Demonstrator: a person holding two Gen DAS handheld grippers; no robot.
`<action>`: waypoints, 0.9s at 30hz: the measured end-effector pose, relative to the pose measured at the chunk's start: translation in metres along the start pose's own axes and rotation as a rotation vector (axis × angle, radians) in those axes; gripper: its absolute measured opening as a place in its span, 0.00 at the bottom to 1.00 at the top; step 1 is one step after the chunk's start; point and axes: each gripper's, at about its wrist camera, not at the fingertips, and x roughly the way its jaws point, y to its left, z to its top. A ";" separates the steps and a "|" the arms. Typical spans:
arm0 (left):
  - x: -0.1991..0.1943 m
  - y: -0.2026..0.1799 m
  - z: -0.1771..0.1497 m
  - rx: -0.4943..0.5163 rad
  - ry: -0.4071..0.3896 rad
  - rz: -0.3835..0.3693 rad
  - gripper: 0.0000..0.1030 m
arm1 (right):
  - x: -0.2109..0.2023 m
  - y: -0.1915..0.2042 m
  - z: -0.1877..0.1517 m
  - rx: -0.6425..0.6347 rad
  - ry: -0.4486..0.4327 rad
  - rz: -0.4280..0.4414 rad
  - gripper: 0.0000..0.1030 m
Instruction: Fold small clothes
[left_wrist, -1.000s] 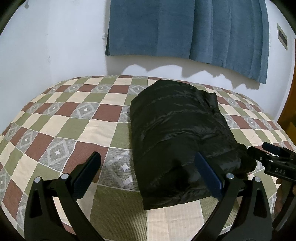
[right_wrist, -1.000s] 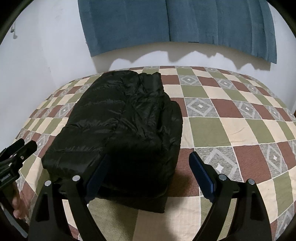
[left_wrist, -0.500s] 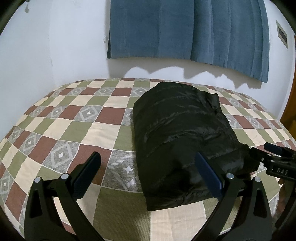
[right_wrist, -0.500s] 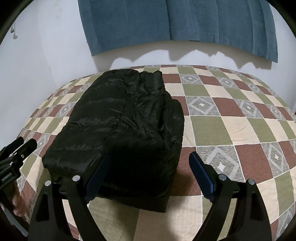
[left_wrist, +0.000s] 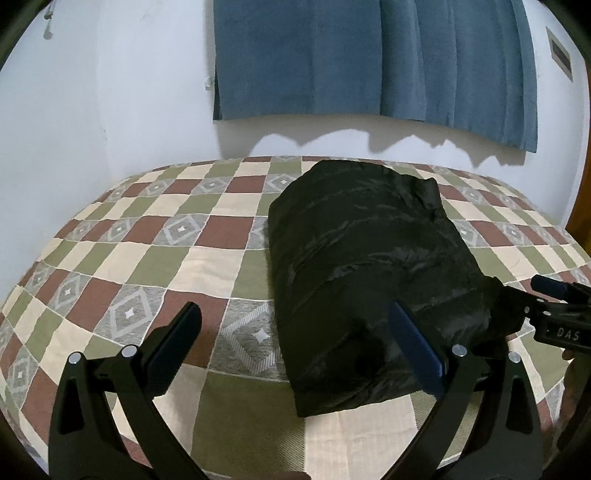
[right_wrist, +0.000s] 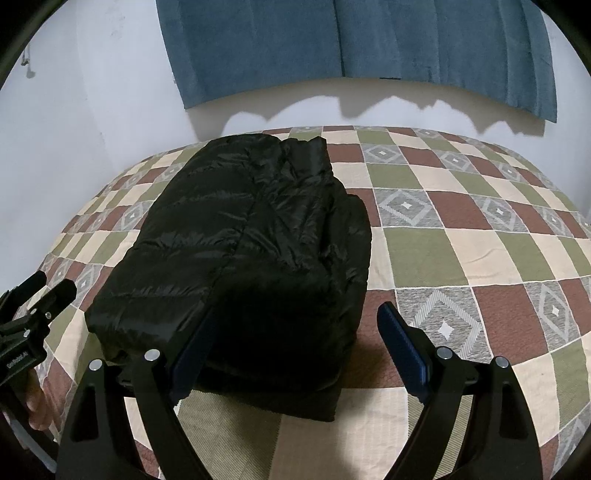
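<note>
1. Bed (left_wrist: 155, 258): covered edge to edge by a checked quilt (right_wrist: 461, 236) in cream, olive, brick red and grey diamond squares. Surface flat, lightly wrinkled.
2. Far edge of the bed meets a white wall at 12 o'clock in both views.
3. Black puffy jacket (left_wrist: 369, 266), folded into a thick block, lies directly on the quilt: right of centre, toward 3 o'clock, in the left wrist view; left of centre, toward 9 o'clock, in the right wrist view (right_wrist: 251, 258).

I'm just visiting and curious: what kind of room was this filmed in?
Most likely a bedroom. A bed with a checkered bedspread fills the view, a folded black puffer jacket lies on it, and a blue curtain hangs on the white wall behind.
</note>
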 end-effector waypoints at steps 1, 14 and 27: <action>0.000 -0.001 0.000 -0.001 0.002 -0.002 0.98 | 0.001 -0.002 0.000 -0.002 0.001 0.003 0.84; -0.001 0.000 0.000 -0.019 0.002 -0.032 0.98 | 0.003 -0.001 -0.002 -0.011 0.013 0.012 0.84; -0.006 0.003 0.004 -0.071 0.002 -0.072 0.98 | 0.001 -0.009 0.003 -0.012 0.000 0.022 0.84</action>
